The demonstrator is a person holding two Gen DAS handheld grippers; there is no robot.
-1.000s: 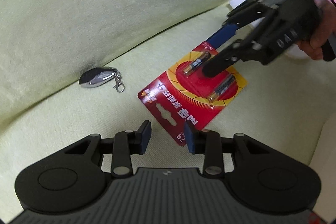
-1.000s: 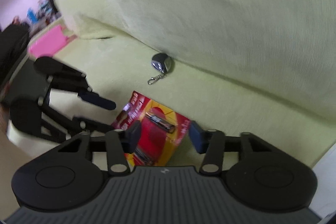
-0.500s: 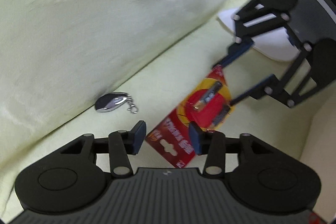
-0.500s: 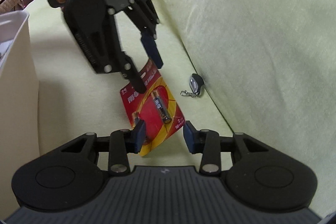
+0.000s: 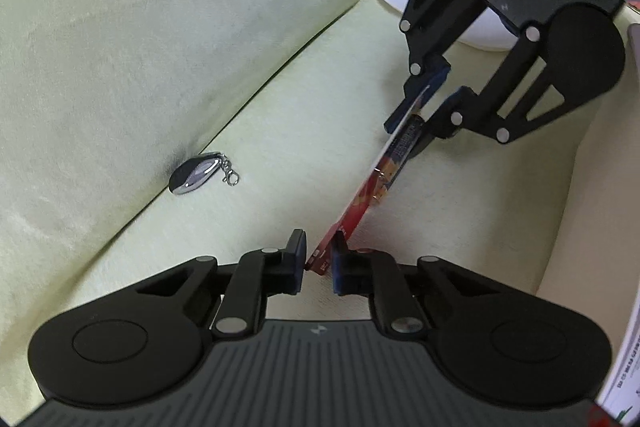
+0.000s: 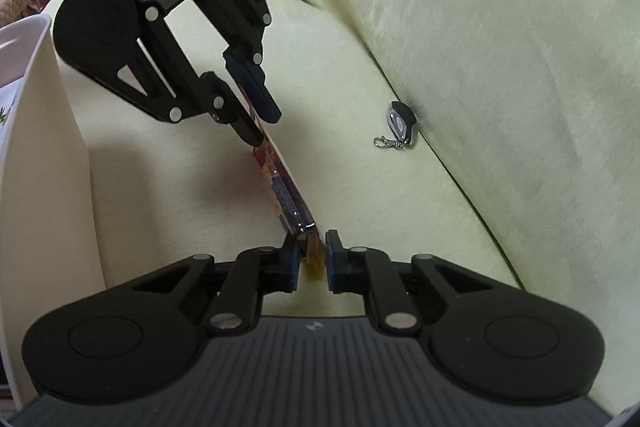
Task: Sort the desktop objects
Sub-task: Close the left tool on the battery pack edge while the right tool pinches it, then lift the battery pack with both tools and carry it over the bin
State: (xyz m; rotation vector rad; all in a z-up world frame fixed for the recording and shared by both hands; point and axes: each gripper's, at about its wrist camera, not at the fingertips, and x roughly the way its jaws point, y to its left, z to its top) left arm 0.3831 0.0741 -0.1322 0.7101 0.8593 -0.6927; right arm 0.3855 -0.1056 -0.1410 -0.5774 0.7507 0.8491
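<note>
Left view: the left claw (image 5: 319, 259) has one end of the battery card (image 5: 372, 183) between its nearly shut fingers. The right claw (image 5: 430, 111) pinches the far end. The card stands on edge above the sofa (image 5: 280, 131). A key fob (image 5: 195, 173) lies by the back cushion.

Right view: the right claw (image 6: 312, 259) pinches the card (image 6: 286, 191). The left claw (image 6: 256, 115) pinches the other end. The fob (image 6: 400, 123) lies well apart. A white bin (image 6: 36, 155) stands left.

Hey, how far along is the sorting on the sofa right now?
Nothing clearly looks sorted yet. In hand: the battery pack is up on edge, with the left gripper closed around one end and the right gripper around the other. Left to do: the pack has not reached the white bin beside the cushion, and the key fob lies untouched in the sofa crease.
</note>
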